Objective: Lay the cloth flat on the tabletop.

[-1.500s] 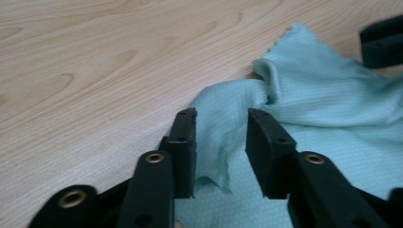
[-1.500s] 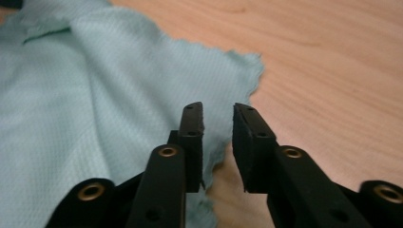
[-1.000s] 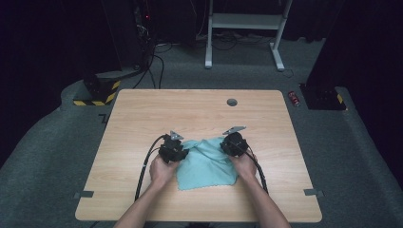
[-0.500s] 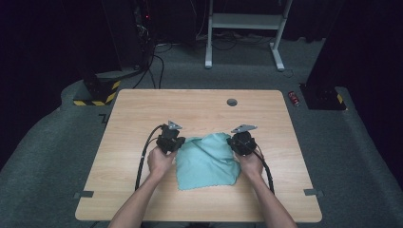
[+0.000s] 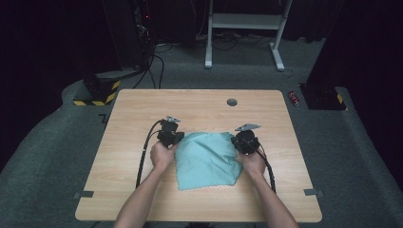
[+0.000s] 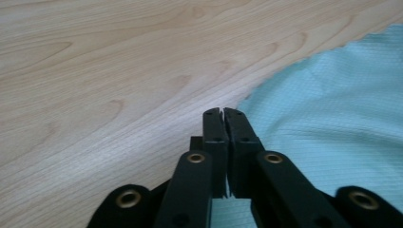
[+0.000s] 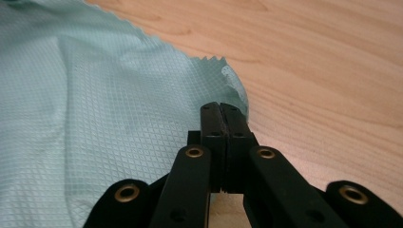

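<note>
A thin teal woven cloth with a pinked, zigzag edge (image 5: 206, 159) lies spread nearly flat on the light wood-grain tabletop (image 5: 142, 104), in the near half of the surface, roughly midway between the left and right edges. Its near edge stops short of the near edge of the tabletop; low folds run across the fabric.

Left gripper (image 5: 172, 134) — black, two-jawed, held in the person's left hand (image 5: 162, 155) — sits at the cloth's far left corner. In the left gripper view (image 6: 223, 112) its jaws stand all but together, a hairline gap between them, having just eased apart slightly; the fabric edge lies just beside and beneath the tips, and whether any cloth is nipped between them cannot be told.

Right gripper (image 5: 245, 141), in the right hand (image 5: 252, 163), sits at the far right corner of the cloth. In the right gripper view (image 7: 221, 107) its jaws are pressed together; the cloth's corner curls up at the tips, touching them — whether it is caught cannot be confirmed.

A small round dark grommet (image 5: 232, 102) sits near the far edge of the tabletop.
</note>
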